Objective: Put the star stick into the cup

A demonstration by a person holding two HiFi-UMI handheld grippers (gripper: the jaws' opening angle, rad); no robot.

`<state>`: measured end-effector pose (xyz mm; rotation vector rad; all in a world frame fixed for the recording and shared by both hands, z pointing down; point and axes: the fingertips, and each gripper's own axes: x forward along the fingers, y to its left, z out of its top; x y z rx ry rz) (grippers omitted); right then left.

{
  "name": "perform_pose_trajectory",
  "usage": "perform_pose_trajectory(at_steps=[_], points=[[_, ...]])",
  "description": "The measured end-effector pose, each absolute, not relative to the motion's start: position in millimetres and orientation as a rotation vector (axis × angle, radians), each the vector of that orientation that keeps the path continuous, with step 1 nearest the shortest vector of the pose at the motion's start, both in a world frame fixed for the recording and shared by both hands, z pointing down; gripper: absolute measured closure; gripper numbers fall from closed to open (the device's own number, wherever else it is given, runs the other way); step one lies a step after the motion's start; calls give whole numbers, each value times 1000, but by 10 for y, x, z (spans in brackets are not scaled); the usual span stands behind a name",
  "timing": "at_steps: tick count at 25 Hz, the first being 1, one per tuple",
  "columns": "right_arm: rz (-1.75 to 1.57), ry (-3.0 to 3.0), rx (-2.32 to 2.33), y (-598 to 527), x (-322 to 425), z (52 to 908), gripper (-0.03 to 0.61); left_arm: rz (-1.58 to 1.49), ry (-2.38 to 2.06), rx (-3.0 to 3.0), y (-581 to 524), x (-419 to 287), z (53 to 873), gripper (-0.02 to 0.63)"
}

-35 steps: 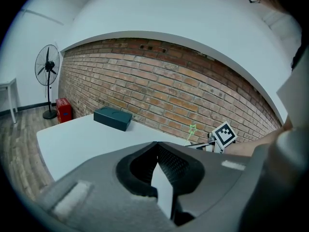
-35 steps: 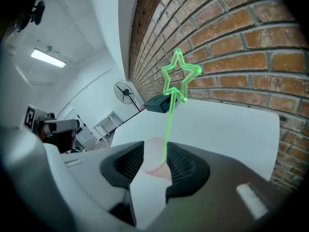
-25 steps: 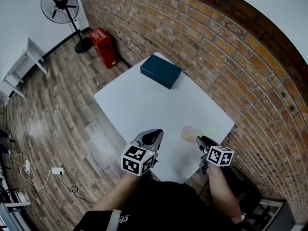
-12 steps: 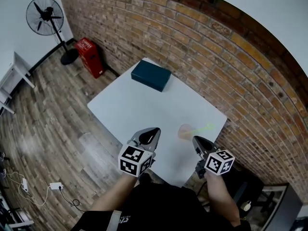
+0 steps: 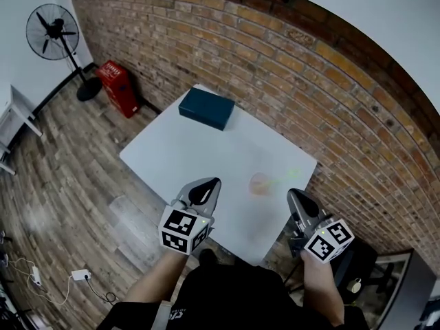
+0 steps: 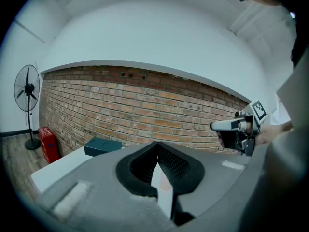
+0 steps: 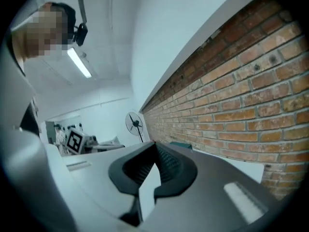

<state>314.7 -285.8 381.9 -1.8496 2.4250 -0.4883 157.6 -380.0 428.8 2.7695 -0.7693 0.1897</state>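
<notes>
Head view: the right gripper (image 5: 295, 198) and the left gripper (image 5: 208, 186) are hovering at lower centre, both clenched on nothing. Between them, slightly higher, the pink cup (image 5: 259, 183) is standing on the white table (image 5: 179, 157), with the green star stick (image 5: 289, 176) poking out rightward.

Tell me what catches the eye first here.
Two marker-cubed grippers, left and right, hang shut and empty at the near edge of a white table. Between them on the table stands a pale pink cup with a green stick slanting out to the right. A dark box sits at the far corner, by the brick wall.
</notes>
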Motion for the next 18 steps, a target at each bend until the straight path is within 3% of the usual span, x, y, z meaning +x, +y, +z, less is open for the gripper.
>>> perform_pose_trajectory(at_steps=[8,18], points=[[-267,2513,-1861,-2718,3371,3475,581,147,-817,2742,-3626,1823,4127,607],[-269,2511,-1820,-2614,3556,3574,581,163,-853,2733,-3463,2090,4049,607]])
